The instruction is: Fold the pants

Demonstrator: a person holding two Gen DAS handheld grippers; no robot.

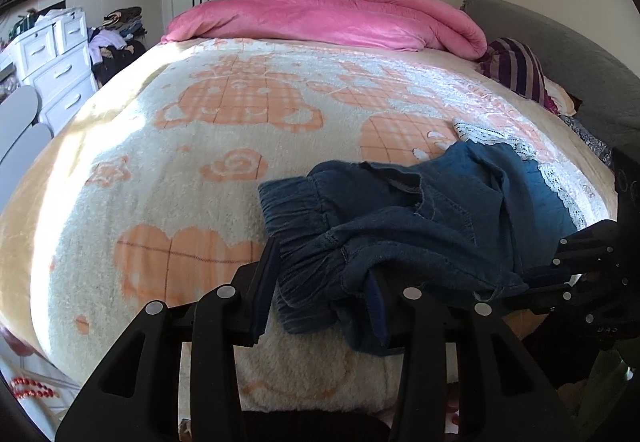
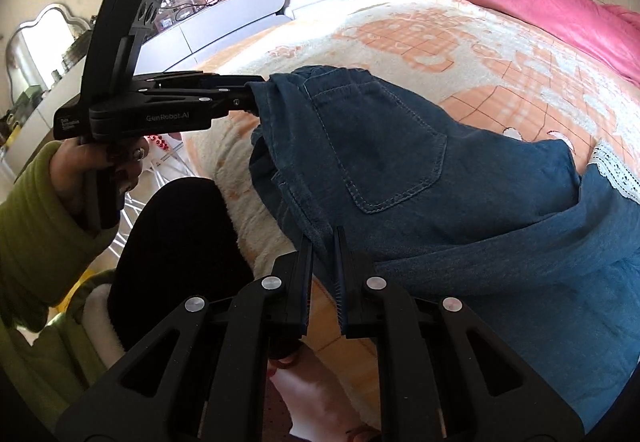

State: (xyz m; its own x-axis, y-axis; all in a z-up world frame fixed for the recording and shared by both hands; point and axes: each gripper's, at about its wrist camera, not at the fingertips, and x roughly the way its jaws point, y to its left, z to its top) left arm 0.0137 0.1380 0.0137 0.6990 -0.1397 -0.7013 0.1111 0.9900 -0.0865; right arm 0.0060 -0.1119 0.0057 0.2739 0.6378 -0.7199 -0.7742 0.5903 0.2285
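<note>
The waistband of the pants (image 2: 360,145), bunched at the near edge of the bed (image 1: 160,169), is pinched by the left claw (image 2: 252,101) and apparently the right claw (image 2: 325,242); thin bites could slip.

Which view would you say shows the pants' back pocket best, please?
The right wrist view: the pocket faces the camera, its stitched outline complete on the pants. In the left wrist view the bunched pants show only a foreshortened pocket edge.
</note>
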